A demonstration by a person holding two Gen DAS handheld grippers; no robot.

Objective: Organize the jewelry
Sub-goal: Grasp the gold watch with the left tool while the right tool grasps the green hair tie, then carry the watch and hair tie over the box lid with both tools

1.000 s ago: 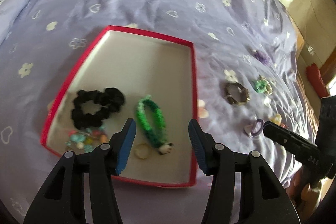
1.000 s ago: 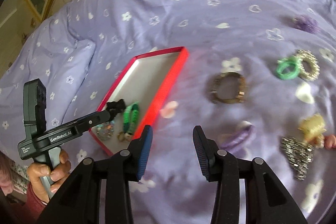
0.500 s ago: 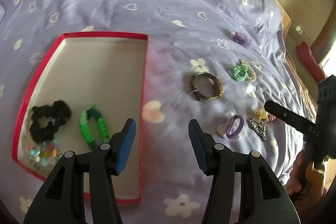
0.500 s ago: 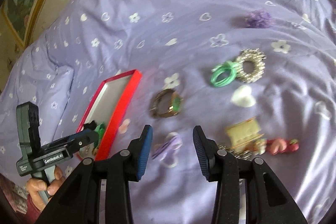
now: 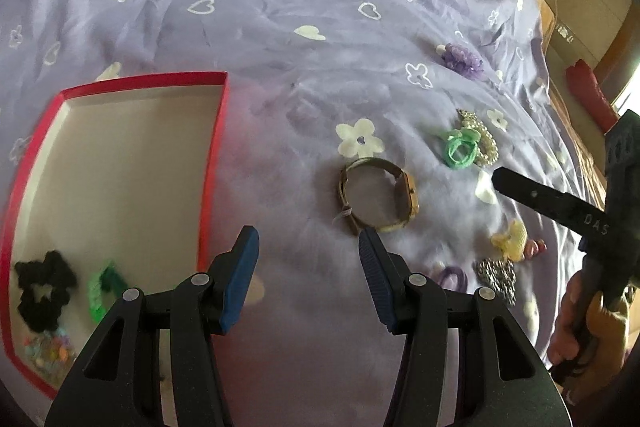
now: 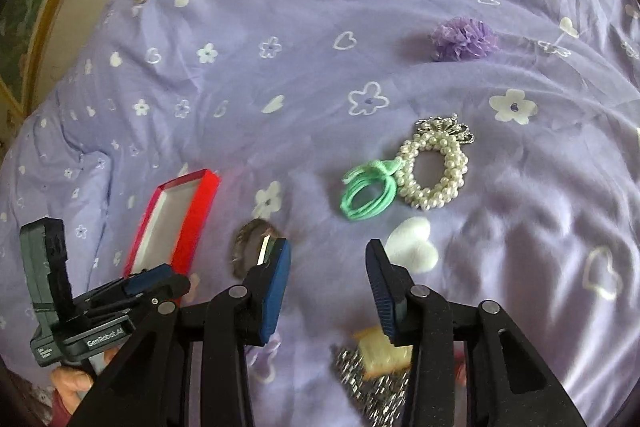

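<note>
Left wrist view: left gripper (image 5: 306, 259) fingers half open, empty, now hanging over bare bed sheet (image 5: 280, 27) instead of over the red box (image 5: 216, 131). Box has slid to the frame's left; black scrunchie (image 5: 42, 287), green bracelet (image 5: 104, 287) and beads already inside. Watch (image 5: 378, 195) lies just beyond the fingertips. Right gripper (image 6: 328, 267) jaws have just been closing slightly, nothing between them; it has swung toward green hair tie (image 6: 368, 193) and pearl bracelet (image 6: 434, 167); purple flower (image 6: 464, 39) farthest. Likely next pick: the loose pieces mid-bed.
</note>
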